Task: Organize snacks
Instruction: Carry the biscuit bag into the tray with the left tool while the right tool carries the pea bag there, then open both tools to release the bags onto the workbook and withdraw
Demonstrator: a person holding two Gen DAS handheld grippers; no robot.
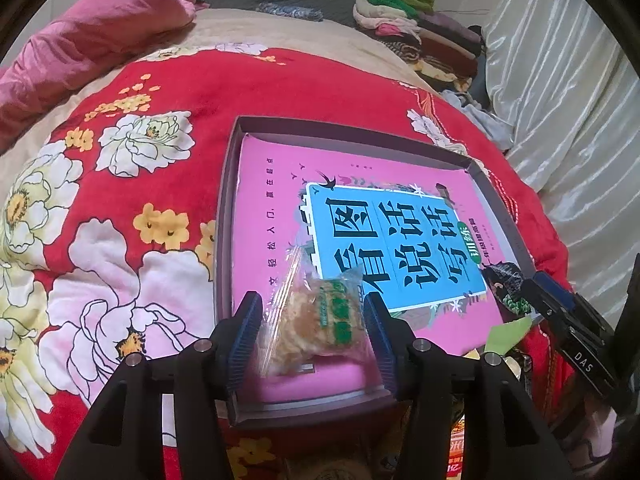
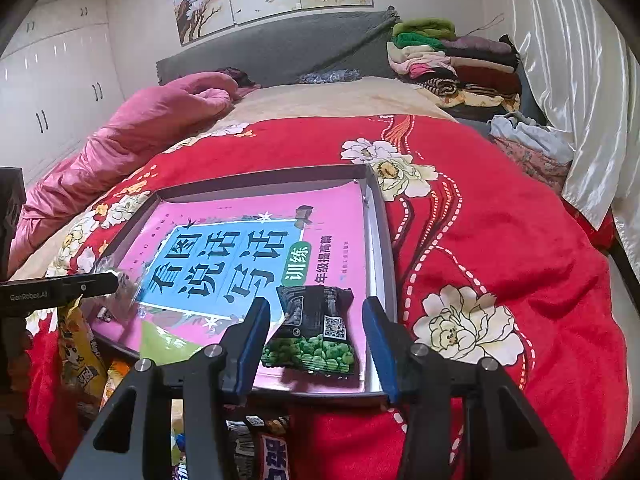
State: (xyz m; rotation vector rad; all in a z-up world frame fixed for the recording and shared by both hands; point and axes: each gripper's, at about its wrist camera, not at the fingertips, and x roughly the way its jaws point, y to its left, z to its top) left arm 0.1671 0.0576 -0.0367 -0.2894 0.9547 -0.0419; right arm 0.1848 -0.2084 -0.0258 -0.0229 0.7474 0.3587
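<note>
The left gripper (image 1: 314, 320) fills the bottom of its own view, black arms ending in blue ribbed pads, and its jaws stand apart with a clear-wrapped pastry (image 1: 316, 328) between them; the wrapper brushes the pads, but I cannot tell whether they press on it. The right gripper (image 2: 316, 340) looks the same in its view, its jaws apart on either side of a black packet of green peas (image 2: 316, 332), which lies flat with a clear gap to each pad. Beneath everything spreads the bed, covered by a red floral quilt (image 2: 480, 240) with white and yellow flowers, and a pink duvet (image 2: 132, 140) is bunched along its far left side. A grey headboard (image 2: 280, 44) stands behind, with a stack of folded clothes (image 2: 452, 64) at the far right corner and a pale satin curtain (image 2: 568, 80) down the right side. On the quilt sits a shallow grey box lid (image 2: 380, 240), open side up, holding a pink children's book (image 2: 256, 240) with a blue title panel. The pastry is at the near left corner of the book, the pea packet at its near right corner, well apart from each other. More snack packets (image 2: 80, 356), yellow and orange, lie on the quilt just outside the near edge of the box lid.
</note>
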